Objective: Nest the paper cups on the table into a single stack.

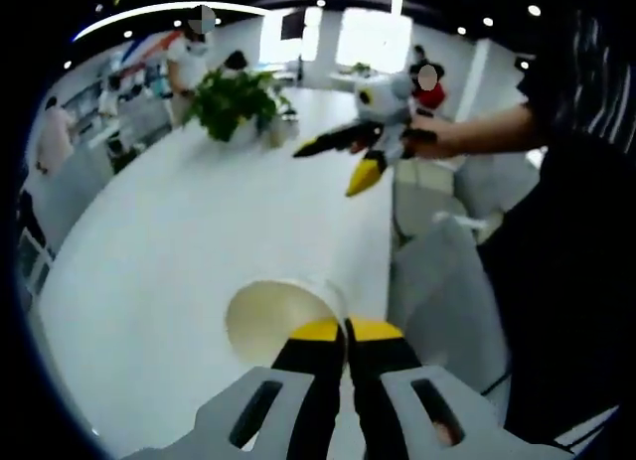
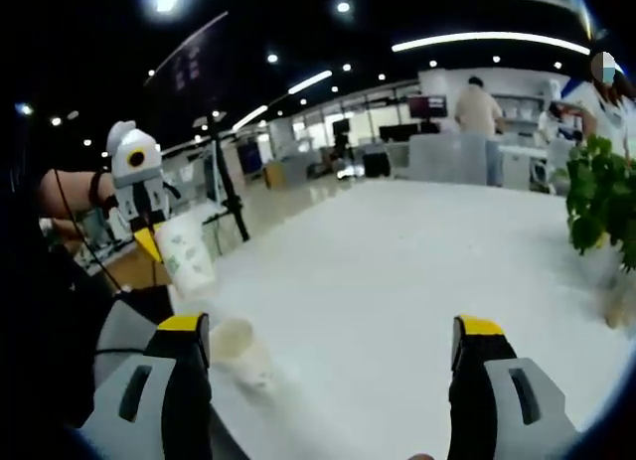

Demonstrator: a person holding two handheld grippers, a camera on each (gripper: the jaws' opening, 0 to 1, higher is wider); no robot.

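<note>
second cup (image 2: pixel 241 353) beside right gripper (image 2: pixel 333 343)

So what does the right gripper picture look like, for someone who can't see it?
The right gripper hangs open above a long white table, with a paper cup lying on its side beside one jaw. Further off, the left gripper holds a second paper cup up off the table, and a leafy plant stands at the far edge.
</note>
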